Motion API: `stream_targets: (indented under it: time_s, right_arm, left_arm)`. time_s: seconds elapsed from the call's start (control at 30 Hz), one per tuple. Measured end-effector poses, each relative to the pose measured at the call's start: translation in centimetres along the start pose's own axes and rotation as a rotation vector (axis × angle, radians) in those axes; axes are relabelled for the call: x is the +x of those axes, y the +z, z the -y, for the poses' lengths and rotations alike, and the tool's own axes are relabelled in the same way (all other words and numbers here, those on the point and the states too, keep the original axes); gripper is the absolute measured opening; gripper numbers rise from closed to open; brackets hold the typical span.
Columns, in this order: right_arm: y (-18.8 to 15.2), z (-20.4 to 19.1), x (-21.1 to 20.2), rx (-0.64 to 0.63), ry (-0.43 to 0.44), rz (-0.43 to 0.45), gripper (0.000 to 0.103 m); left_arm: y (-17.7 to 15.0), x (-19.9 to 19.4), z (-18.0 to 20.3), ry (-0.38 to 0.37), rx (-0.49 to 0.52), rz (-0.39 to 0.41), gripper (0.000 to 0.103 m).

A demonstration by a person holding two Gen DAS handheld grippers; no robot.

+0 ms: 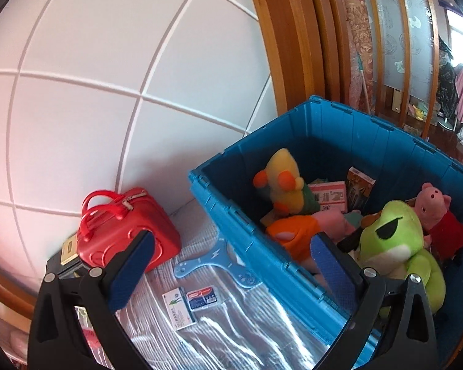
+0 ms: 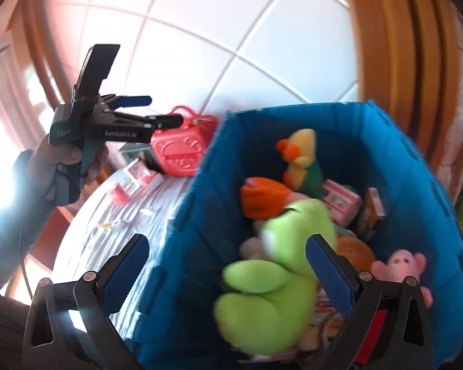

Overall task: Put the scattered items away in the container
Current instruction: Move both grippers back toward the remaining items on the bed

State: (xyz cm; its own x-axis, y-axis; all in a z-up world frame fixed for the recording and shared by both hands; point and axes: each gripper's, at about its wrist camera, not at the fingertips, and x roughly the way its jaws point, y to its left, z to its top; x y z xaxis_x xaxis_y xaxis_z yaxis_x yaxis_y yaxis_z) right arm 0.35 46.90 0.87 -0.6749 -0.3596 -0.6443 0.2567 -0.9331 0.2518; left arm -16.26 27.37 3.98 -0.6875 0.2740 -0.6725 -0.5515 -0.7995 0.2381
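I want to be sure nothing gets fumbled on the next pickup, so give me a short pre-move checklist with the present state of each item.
1. Left gripper open and free: ok, fingers spread, nothing between them.
2. Right gripper open and free: ok, fingers spread; the green frog plush lies in the bin beyond them, blurred.
3. Blue bin open to receive items: ok, no lid over it.
4. Items left outside: not ok, the red case, blue plastic piece and two small packets lie on the silver mat.
5. Room left in the bin: cannot tell, plush toys cover much of the bottom.
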Motion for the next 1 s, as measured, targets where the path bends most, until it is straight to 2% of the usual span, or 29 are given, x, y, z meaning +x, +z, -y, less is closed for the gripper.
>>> stream_targets:
  time_s: [0.17,0.4,0.53,0.73,0.83,1.0]
  right_arm:
    - [1.0,-5.4,2.1,-0.053,0.015,-0.011,0.103]
    - [1.1,-13.5,7.2,-0.059,0.019,-0.045,0.103]
    - [0.7,-18.6,12.2,-0.104,0.006,-0.090,0.103]
    - [-0.6,-25.9,21.2,-0.155,0.050,-0.156,0.103]
    - [-1.6,-29.3,26.1,-0.169,0.093,-0.188,0.103]
    - [-3.9,-34.3,34.8,-0.198,0.106,-0.225,0.103]
  left_arm:
    - [-6.8,-0.8,-5.3,0.035,-0.044,-0.053,0.103]
    - [-18.1,-1.7,-15.1,0.096,-0.114,-0.156,0.103]
    - [-25.5,-1.2,-21.1,0.156,-0.164,-0.239,0.103]
    - [-36.8,0.3,-28.6,0.248,-0.186,-0.349,0.103]
    - [-41.9,1.7,-31.5,0.251,-0.203,-0.393,0.103]
    - [-48.7,4.9,-35.7,0.229,-0.255,-0.426,0.102]
